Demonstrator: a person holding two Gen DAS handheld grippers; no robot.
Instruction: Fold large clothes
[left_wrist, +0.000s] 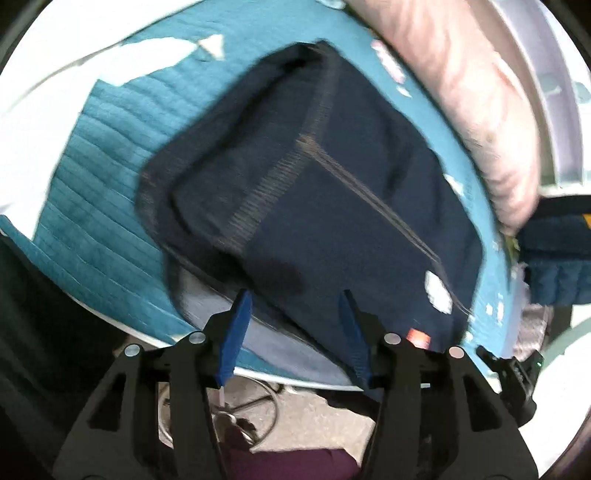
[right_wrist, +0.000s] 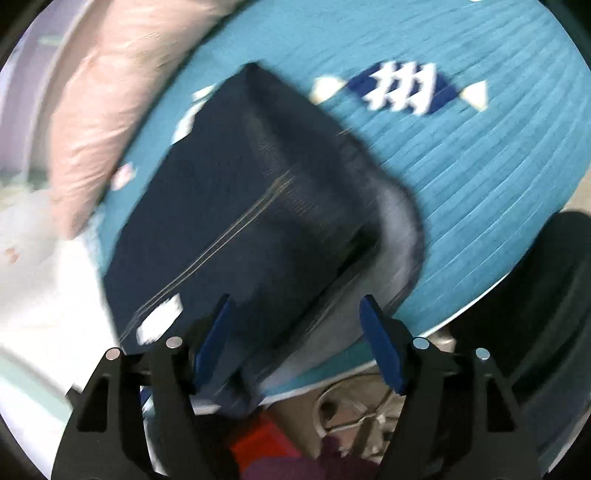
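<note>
A dark navy garment (left_wrist: 317, 192) with thin tan stitch lines lies folded into a thick rectangle on a teal quilted bedspread (left_wrist: 92, 206). A pale grey lining shows at its near edge. My left gripper (left_wrist: 295, 299) is open, its blue fingers (left_wrist: 236, 332) just above the garment's near edge. In the right wrist view the same garment (right_wrist: 229, 206) lies on the bedspread (right_wrist: 480, 177). My right gripper (right_wrist: 295, 306) is open wide over the garment's near corner. Both views are blurred.
A pink pillow (left_wrist: 472, 103) lies beyond the garment, also in the right wrist view (right_wrist: 110, 110). A blue towel-like cloth (left_wrist: 557, 258) sits at the right. Below the bed edge are floor, cables (left_wrist: 255, 406) and a red object (right_wrist: 258, 439).
</note>
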